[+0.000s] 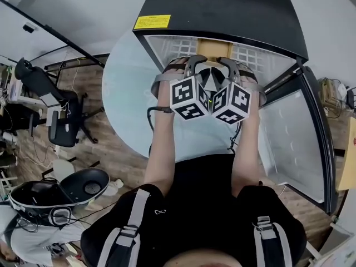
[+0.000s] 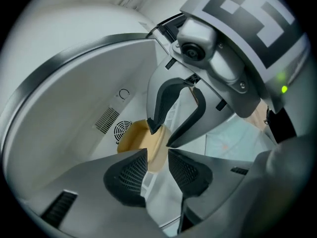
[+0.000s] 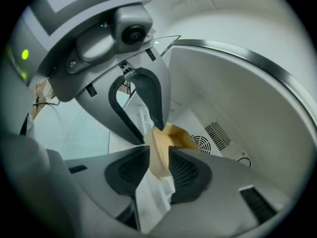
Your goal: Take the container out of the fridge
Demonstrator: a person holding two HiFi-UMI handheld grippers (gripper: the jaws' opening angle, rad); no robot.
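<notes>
A tan container (image 1: 210, 48) stands on the white shelf inside the small black fridge (image 1: 222, 15), whose door (image 1: 295, 143) hangs open to the right. Both grippers are held side by side in the fridge opening, marker cubes touching. My left gripper (image 1: 192, 65) (image 2: 157, 170) is open, and the container (image 2: 133, 139) lies just beyond its pads. My right gripper (image 1: 229, 67) (image 3: 158, 170) is open too, with the container's near edge (image 3: 161, 155) showing in the gap between its pads. Each gripper view also shows the other gripper's jaws (image 2: 159, 138) (image 3: 150, 135) over the container.
The fridge sits on a round white table (image 1: 128, 93). Its back wall carries a round fan grille (image 2: 121, 130) (image 3: 202, 143). An office chair (image 1: 61, 121) and a black-and-white helmet-like shell (image 1: 61, 196) stand on the wooden floor to the left.
</notes>
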